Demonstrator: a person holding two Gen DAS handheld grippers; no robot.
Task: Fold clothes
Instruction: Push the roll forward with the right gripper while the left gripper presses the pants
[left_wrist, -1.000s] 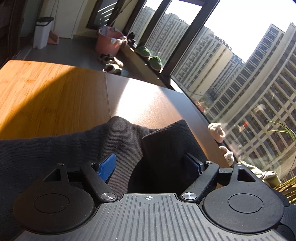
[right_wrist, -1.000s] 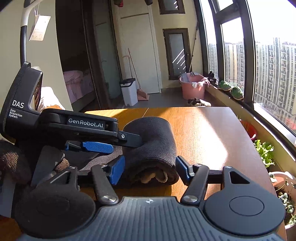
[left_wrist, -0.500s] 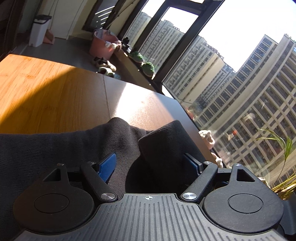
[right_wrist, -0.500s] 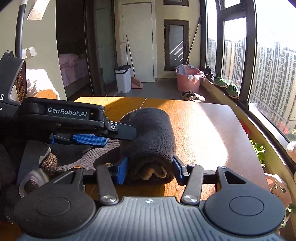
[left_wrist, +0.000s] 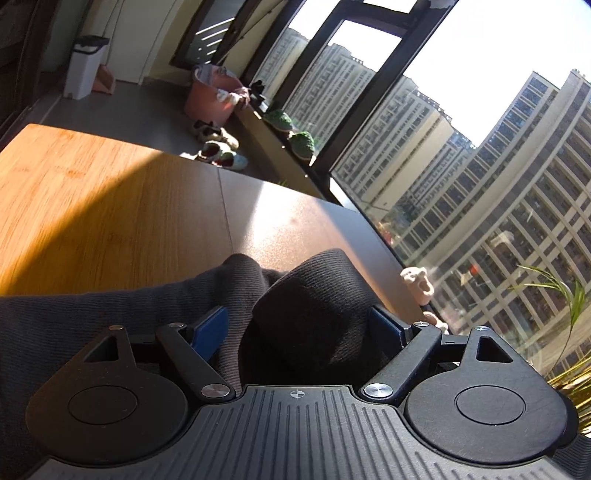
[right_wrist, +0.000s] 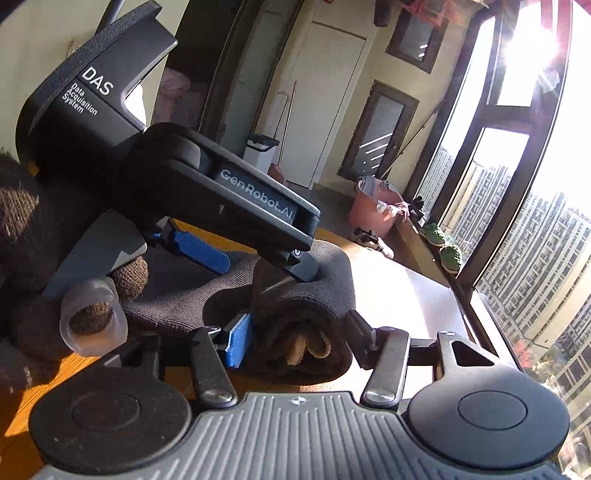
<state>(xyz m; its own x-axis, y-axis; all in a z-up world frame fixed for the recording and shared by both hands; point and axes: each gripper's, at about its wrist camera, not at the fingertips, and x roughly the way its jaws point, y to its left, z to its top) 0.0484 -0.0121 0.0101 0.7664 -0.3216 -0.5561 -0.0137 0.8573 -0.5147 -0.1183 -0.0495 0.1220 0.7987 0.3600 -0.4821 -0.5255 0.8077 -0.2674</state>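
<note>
A: How are the tongs set?
B: The rolled dark garment (right_wrist: 306, 314) is pinched by both the right tongs (right_wrist: 295, 332) and left tongs (left_wrist: 299, 328).
A: And its look?
B: Ribbed charcoal knit, tan lining exposed, held above the tabletop (left_wrist: 110, 206) toward 12 o'clock.

harsh sun through the windows (right_wrist: 517, 155) flares, washes the surface (left_wrist: 122, 206) pale; deep shadows, curved fisheye edges.
</note>
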